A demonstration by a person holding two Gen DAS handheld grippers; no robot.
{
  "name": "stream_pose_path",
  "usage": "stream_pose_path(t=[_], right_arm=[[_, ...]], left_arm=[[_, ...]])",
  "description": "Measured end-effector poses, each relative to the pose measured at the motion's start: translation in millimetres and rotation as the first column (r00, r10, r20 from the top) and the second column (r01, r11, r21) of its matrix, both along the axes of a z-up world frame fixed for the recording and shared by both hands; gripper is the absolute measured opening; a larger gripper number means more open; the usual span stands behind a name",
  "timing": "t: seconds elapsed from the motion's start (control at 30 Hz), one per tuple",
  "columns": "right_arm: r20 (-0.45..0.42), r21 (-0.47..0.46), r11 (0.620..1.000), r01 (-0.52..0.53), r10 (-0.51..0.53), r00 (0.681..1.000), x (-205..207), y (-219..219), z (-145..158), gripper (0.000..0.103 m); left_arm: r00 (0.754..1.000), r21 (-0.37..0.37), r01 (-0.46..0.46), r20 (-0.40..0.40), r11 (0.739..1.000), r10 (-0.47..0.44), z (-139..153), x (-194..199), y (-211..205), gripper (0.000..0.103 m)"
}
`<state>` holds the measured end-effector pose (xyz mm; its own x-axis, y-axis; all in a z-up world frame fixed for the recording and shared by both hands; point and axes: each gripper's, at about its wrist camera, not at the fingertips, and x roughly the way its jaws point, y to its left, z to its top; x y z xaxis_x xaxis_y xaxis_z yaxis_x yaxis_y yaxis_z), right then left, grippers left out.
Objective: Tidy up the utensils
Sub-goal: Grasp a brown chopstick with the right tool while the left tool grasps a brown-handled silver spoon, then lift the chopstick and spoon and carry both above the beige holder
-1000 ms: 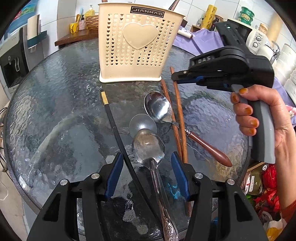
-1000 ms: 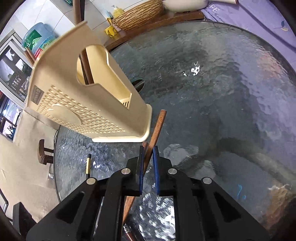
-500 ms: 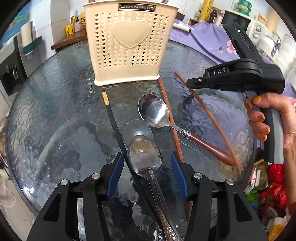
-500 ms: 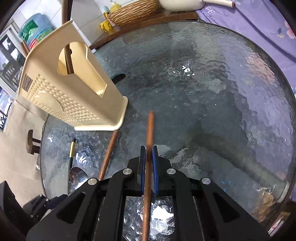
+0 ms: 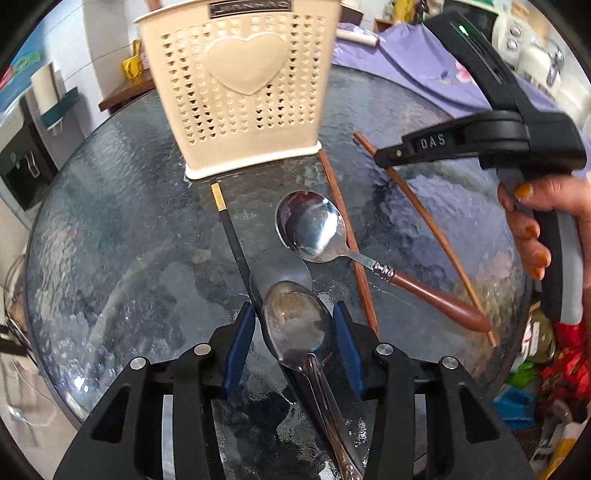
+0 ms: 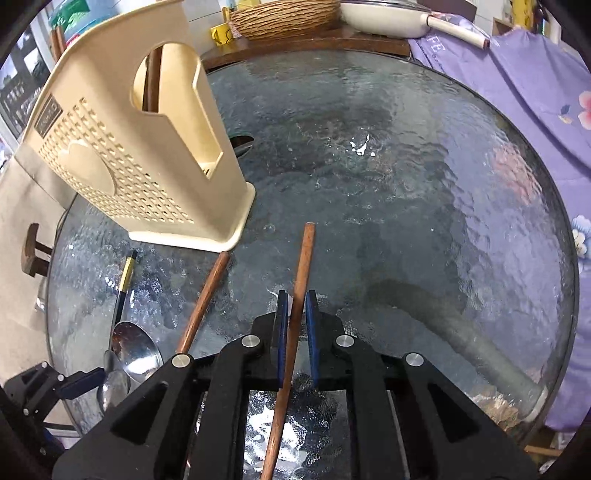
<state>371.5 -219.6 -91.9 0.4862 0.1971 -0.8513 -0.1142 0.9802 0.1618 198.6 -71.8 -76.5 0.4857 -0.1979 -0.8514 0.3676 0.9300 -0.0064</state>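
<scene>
A cream perforated utensil holder stands on the round glass table; it also shows in the right wrist view with a brown stick inside. My left gripper is open, its jaws on either side of a steel spoon's bowl. A second spoon with a brown handle lies ahead. A black chopstick and a brown chopstick lie beside it. My right gripper is closed on another brown chopstick, also in the left wrist view.
A purple flowered cloth lies past the table's right edge. A wicker basket and a white pan sit on a wooden shelf behind. Bags and clutter lie on the floor to the right.
My right gripper picked one brown chopstick up off the table and swung it away from the holder, to the right. My left gripper moved slightly forward around the steel spoon.
</scene>
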Motion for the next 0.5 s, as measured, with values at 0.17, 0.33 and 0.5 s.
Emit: stream_pose_path(t=[0.17,0.33,0.5], right_arm=[[0.005,-0.028,1.000,-0.012,0.013,1.000,-2,4,-1,0.010],[0.012,-0.067,0.997,-0.033,0.034,0.999,-5,10,-2,0.010],[0.012,-0.048,0.998,-0.027,0.028,1.000,-6,9,-2,0.008]], left_arm=[[1.000,0.022,0.004,-0.002,1.000,-0.004,-1,1,-2,0.041],[1.000,0.022,0.001,-0.011,1.000,-0.001,1,3,-3,0.038],[1.000,-0.023,-0.005,-0.019,1.000,0.004,3,6,5,0.038]])
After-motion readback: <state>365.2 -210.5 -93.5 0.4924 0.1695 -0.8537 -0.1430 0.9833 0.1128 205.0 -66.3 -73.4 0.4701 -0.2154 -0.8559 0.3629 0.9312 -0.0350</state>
